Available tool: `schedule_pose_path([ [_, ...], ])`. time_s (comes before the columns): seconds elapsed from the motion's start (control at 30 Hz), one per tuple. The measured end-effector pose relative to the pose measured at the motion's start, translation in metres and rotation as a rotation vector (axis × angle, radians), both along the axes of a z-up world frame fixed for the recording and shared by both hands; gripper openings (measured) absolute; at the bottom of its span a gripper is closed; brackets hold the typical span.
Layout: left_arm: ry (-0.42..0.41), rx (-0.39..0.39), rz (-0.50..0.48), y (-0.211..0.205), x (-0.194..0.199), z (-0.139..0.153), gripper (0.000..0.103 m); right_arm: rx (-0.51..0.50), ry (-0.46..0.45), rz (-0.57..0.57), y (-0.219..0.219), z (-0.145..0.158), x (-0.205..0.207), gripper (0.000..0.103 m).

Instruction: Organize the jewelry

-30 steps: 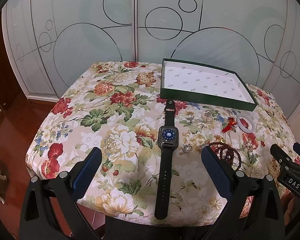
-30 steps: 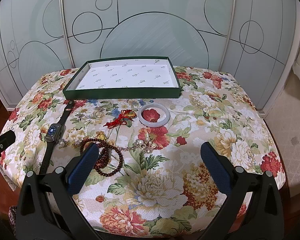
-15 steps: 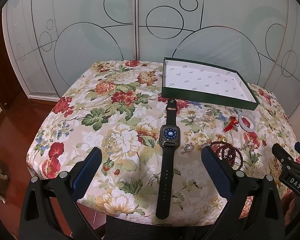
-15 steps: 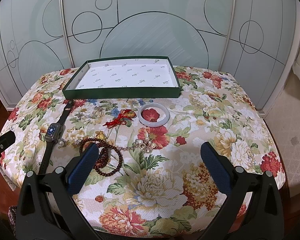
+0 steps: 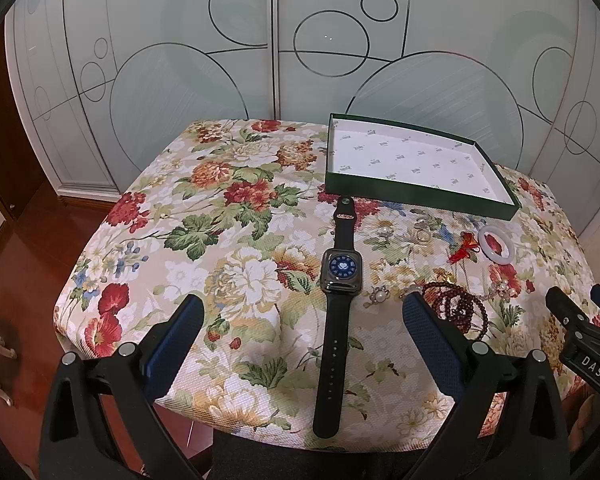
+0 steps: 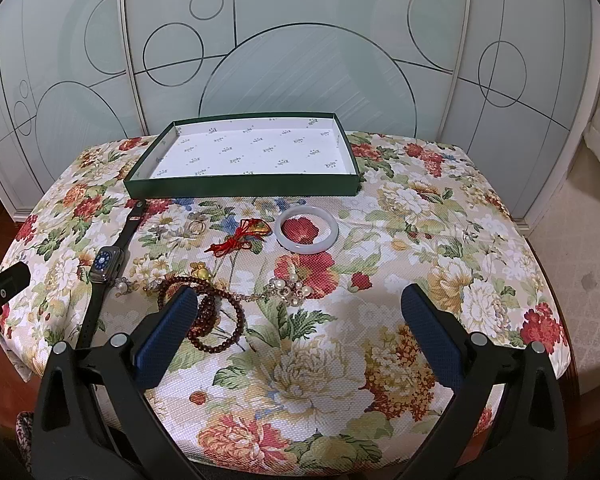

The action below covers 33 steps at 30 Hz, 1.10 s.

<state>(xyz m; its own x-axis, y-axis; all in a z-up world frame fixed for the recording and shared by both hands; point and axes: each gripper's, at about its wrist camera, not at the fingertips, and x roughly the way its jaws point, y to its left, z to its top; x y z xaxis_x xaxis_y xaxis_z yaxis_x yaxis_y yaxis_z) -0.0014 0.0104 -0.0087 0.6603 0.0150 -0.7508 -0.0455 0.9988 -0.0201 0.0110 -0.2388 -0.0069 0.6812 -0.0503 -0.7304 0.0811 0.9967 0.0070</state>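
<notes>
floral tablecloth [image 6: 420, 216], frosted glass doors [image 6: 300, 60], wooden floor [image 5: 16, 280]

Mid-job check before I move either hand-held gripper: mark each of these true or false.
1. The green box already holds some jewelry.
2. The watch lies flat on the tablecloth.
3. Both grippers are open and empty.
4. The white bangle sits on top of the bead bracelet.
1. False. The green box shows only its printed white lining.
2. True. The watch lies flat, strap stretched out, on the tablecloth.
3. True. The left hand-held gripper and right hand-held gripper hold nothing.
4. False. The white bangle lies apart from the bead bracelet, nearer the box.
</notes>
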Motion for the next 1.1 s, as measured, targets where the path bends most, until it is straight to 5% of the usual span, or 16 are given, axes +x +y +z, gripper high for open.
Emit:
schedule_pose_path([
  [1.1, 0.039, -0.027, -0.021, 0.01, 0.019, -0.013, 0.099, -0.009, 0.045, -0.025, -0.02, -0.019, 0.019, 0.101],
])
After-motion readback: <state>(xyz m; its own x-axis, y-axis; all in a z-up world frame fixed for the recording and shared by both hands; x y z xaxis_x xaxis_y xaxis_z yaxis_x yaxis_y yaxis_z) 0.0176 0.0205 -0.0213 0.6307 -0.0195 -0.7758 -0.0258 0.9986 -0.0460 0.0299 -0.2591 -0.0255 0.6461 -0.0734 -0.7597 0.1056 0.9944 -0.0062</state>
